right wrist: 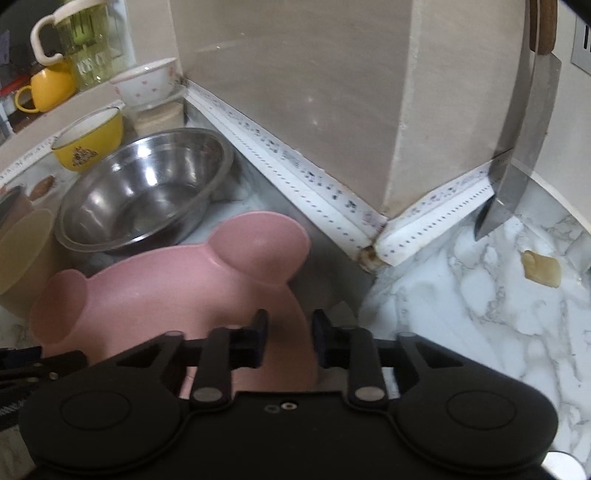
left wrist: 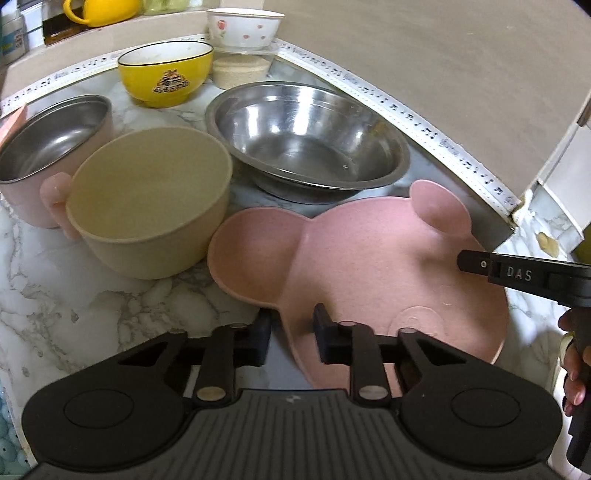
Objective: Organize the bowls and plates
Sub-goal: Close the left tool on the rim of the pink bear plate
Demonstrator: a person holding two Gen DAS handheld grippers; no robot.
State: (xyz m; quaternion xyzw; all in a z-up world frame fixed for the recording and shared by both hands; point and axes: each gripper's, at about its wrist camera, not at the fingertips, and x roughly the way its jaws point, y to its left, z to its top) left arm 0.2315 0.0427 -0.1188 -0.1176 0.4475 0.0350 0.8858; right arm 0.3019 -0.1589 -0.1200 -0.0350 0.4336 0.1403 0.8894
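I have both jaws pinched on the pink mouse-eared plate (left wrist: 369, 258), left gripper (left wrist: 291, 332) and right gripper (right wrist: 288, 339) on opposite rims, to lift it level.

white marble counter (right wrist: 461, 295) meets beige walls (right wrist: 295, 92) – patterned white trim (right wrist: 295, 184) along the joint.

My left gripper (left wrist: 290, 334) hides the near rim of the pink plate (left wrist: 369, 258), so I cannot see where the fingers (left wrist: 325, 332) meet it. My right gripper (right wrist: 289, 338) covers the plate's near part too. The picture's left edge cuts off the beige bowl (right wrist: 26, 251). The yellow mug (left wrist: 99, 11) is cropped at the top. The yellow bowl's (right wrist: 88, 140) print is too blurred to read.
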